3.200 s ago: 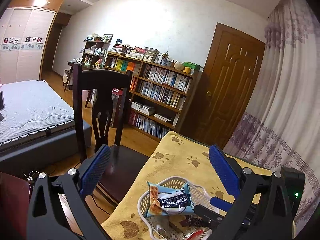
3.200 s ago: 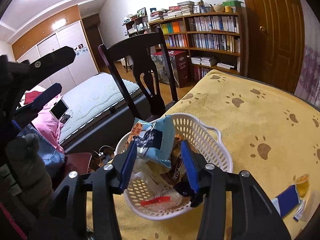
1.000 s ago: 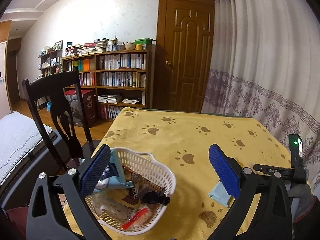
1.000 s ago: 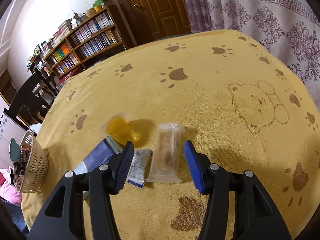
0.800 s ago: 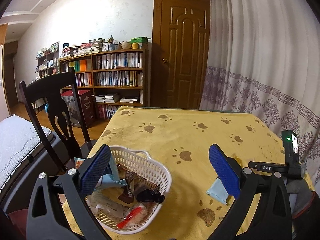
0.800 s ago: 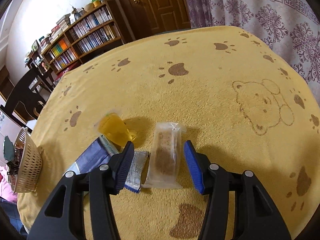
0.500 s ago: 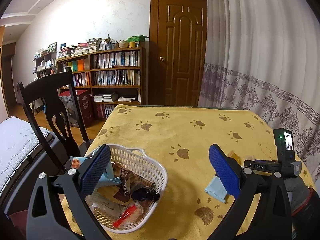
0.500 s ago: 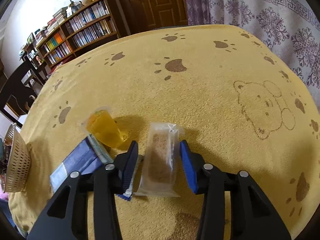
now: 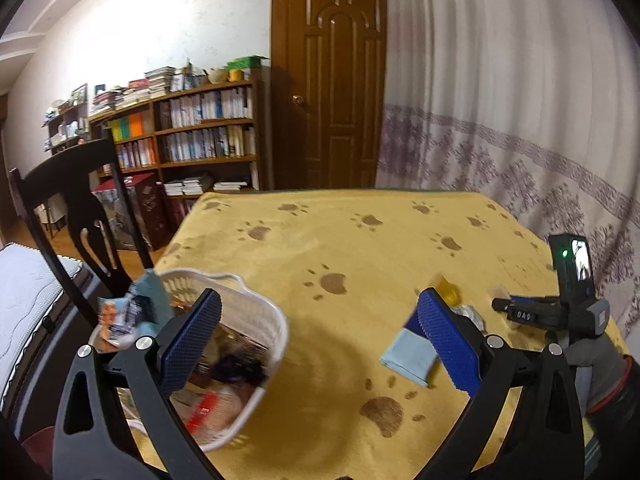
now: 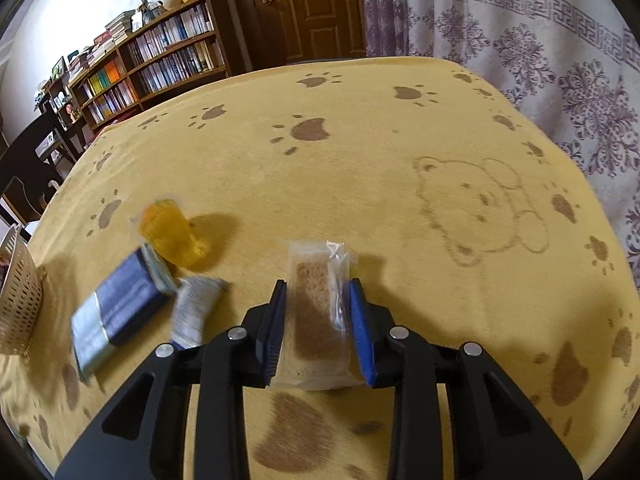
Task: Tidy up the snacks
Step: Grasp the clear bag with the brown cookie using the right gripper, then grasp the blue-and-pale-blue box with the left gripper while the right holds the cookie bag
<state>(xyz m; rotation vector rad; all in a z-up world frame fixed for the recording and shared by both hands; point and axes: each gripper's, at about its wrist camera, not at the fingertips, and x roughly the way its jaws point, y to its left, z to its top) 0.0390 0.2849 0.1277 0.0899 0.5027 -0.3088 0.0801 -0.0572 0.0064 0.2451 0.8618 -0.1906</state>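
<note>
Right tongs [image 10: 318, 320] clamp one clear snack packet [image 10: 316, 312]; left tongs [image 9: 316, 344] gape empty.

A white wall [image 9: 168, 28] stood behind a long wooden bookshelf [image 9: 192, 128] crammed with books, more stacked on top. Beside it was a brown panelled door [image 9: 328, 92] — shut — then pale curtains [image 9: 500, 92] with a purple patterned band. A dark wooden chair [image 9: 76, 204] faced the yellow paw-print-covered counter [image 9: 360, 248]; a bed [image 9: 20, 288] lay left.

Dim warm indoor light from overhead, soft shadows on the yellow cloth [image 10: 360, 160], motion blur on the basket [image 9: 248, 320], fisheye bending with black corners.
</note>
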